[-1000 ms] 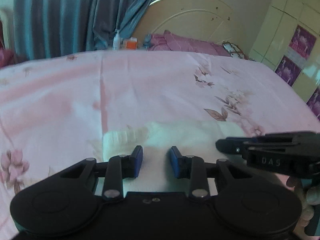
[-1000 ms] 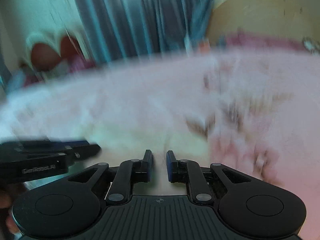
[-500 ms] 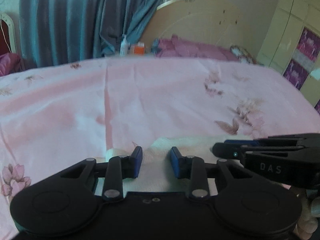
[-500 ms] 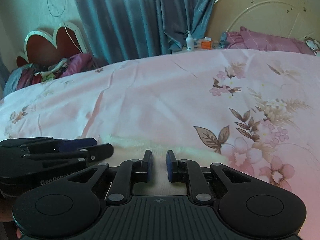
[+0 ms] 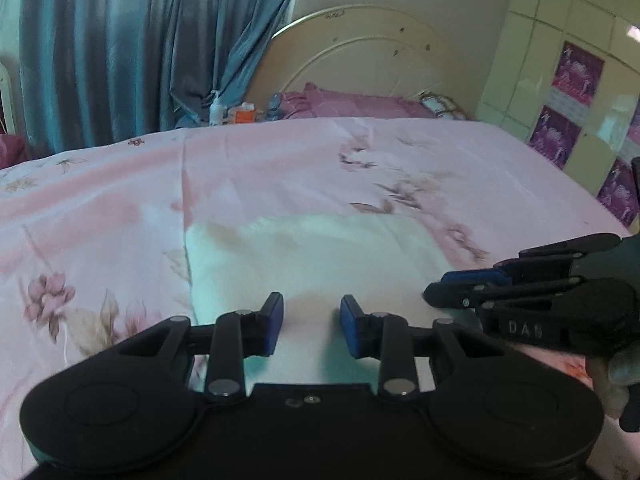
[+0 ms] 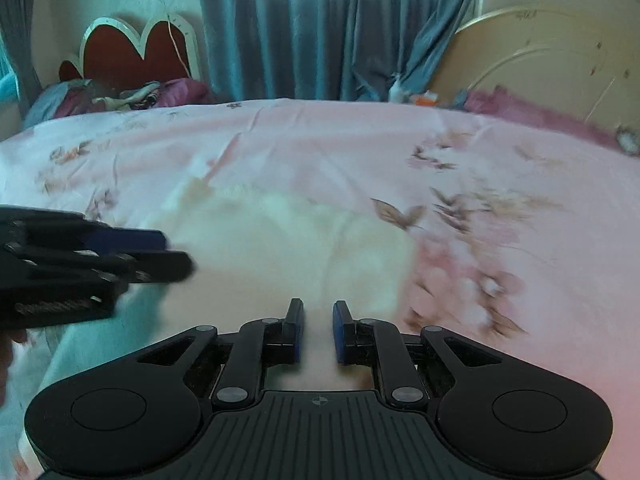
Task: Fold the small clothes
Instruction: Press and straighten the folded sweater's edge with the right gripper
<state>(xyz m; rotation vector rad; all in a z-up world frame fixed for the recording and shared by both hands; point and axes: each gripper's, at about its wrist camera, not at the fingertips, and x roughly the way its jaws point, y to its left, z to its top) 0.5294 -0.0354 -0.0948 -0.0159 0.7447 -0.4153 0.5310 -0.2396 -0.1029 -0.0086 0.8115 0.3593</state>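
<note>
White cloth [image 5: 308, 264] now farther ahead of both tongs [image 5: 311, 322].

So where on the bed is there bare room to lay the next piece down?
Open pink floral sheet stretches beyond the white fluffy garment, up to the purple pillows. Near the front it is crowded: left gripper and right gripper both hover over the garment.

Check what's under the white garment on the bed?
The white garment lies flat on the pink floral bedsheet, which shows all around it. The sheet directly beneath is covered, so anything hidden there cannot be seen. Both tools, left and right, are open above its near edge.
</note>
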